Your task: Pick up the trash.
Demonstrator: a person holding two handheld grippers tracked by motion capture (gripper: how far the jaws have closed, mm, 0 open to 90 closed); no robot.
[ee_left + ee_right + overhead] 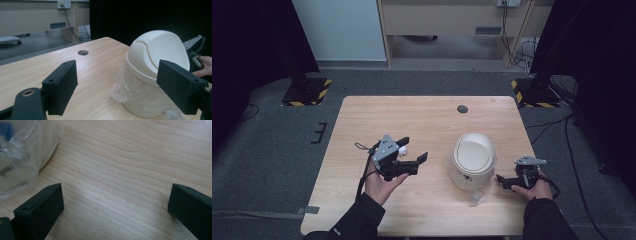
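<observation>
Two grippers, left gripper (412, 149) and right gripper (502, 181), flank a white domed bin (473, 160) on the surface (422, 120), jaws spread wide and empty.

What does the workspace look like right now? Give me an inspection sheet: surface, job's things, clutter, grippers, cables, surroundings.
Surface: light wooden table, with a round cable hole near the far edge.
Job's things: white domed swing-lid bin, upright, lined with a clear plastic bag that spills out at its base.
Clutter: small white object on the table by the left gripper; too small to identify.
Grippers: left gripper open, raised, aimed at the bin; right gripper open, low over the table beside the bin.
Cables: a black cable trails from the left gripper; more cables on the floor to the right.
Surroundings: grey carpet, two black stand bases with hazard stripes.
</observation>
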